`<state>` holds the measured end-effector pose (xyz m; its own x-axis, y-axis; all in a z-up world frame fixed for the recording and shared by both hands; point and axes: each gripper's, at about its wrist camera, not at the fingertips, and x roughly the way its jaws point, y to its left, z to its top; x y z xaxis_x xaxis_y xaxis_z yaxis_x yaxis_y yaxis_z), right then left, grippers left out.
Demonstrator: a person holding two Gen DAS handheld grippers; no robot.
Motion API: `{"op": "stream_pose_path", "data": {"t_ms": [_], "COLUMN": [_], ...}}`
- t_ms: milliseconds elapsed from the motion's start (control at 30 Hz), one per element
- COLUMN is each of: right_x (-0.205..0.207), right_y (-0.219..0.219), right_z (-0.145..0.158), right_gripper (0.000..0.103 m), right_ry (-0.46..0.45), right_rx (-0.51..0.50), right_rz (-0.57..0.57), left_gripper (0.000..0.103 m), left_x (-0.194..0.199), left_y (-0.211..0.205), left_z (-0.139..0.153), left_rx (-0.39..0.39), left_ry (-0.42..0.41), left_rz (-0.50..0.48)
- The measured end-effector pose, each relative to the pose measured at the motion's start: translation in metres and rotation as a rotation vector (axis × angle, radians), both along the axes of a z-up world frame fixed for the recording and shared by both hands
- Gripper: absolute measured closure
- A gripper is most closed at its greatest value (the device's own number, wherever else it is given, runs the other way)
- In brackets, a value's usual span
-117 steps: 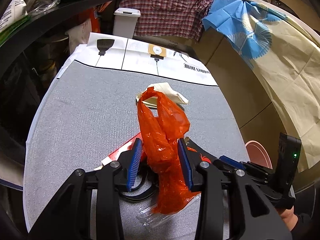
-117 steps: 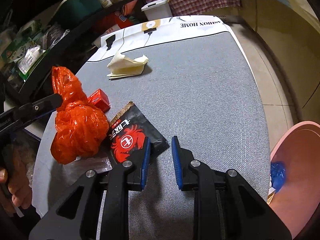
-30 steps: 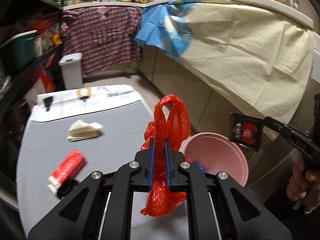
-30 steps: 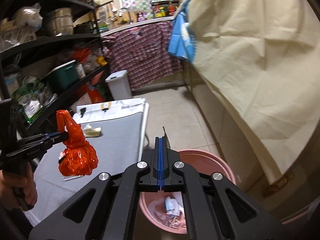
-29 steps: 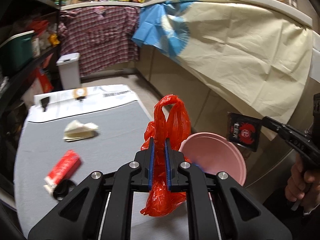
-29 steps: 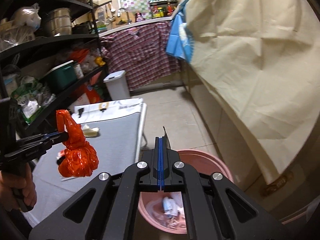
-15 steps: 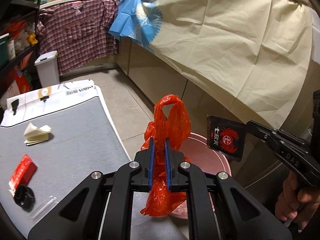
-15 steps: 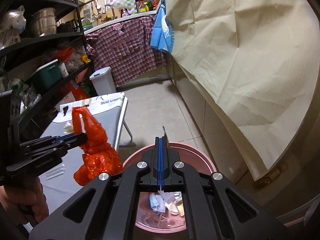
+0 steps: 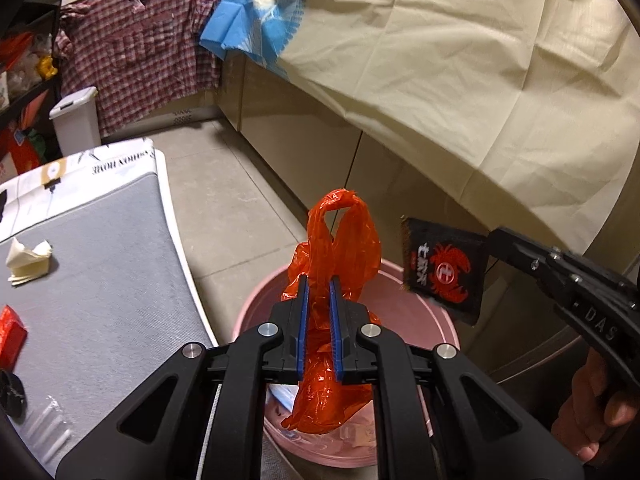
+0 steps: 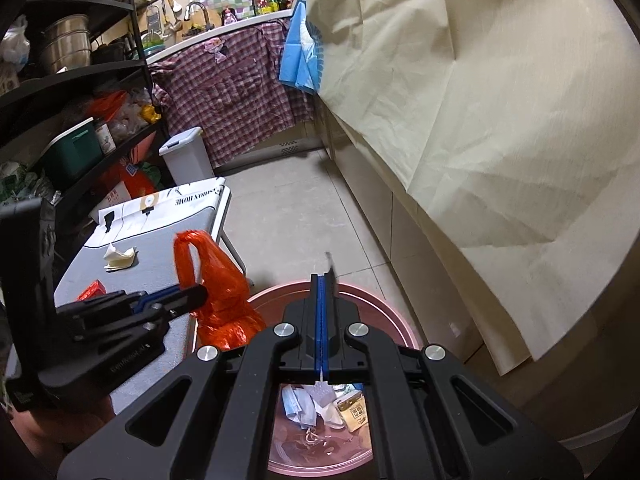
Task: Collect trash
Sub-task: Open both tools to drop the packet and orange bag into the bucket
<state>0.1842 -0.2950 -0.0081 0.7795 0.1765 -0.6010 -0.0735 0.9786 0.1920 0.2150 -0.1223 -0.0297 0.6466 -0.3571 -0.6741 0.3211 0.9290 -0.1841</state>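
Note:
My left gripper (image 9: 317, 286) is shut on a crumpled orange plastic bag (image 9: 340, 240), which hangs over the pink bucket (image 9: 444, 320). The right gripper (image 9: 490, 240) holds a black snack wrapper (image 9: 442, 270) with a red crab print above the bucket's right rim. In the right wrist view the right gripper (image 10: 322, 280) is shut on the wrapper's thin edge (image 10: 329, 262), with the pink bucket (image 10: 384, 304) below holding several bits of trash. The orange bag (image 10: 218, 280) and left gripper (image 10: 200, 292) show at left.
The grey-topped table (image 9: 100, 280) at left carries a crumpled cream paper (image 9: 28, 262), a red packet (image 9: 10, 336), a black lid (image 9: 10, 394) and a clear wrapper (image 9: 48, 428). A white lidded bin (image 9: 76, 120) stands behind. Cream cloth (image 9: 460, 60) drapes the counter.
Both grippers have swung right, off the table and down, over the pink bucket. The orange bag and the black wrapper stay gripped.

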Motion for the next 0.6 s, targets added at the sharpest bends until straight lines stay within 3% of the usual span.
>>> {"op": "stream_pose_path", "data": {"t_ms": [100,167,300,433,600], "right_x": [0.005,0.007,0.007,0.005,0.002], "right_y": [0.003,0.004,0.001,0.001,0.004], "right_z": [-0.004,-0.006,-0.008,-0.007,-0.004], "right_gripper": [0.102,0.099,0.098,0.082,0.074], "right_ry": [0.018,0.024,0.04,0.029,0.017], "right_rx": [-0.027,-0.045,-0.034,-0.031,-0.031], "right_rz": [0.005,-0.011,-0.016,-0.019,-0.003], "left_gripper": [0.087,0.07,0.069,0.069,0.069], "left_x": [0.004,0.004,-0.002,-0.012,-0.029], "left_y": [-0.002,0.001,0.009,0.016,0.032], "left_z": [-0.014,-0.017,-0.014,-0.006,0.011], "left_rx": [0.008,0.001,-0.004,0.0,0.021], "left_ry": [0.06,0.077,0.065,0.047,0.015], "left_rz": [-0.005,0.005,0.014,0.017,0.015]}}
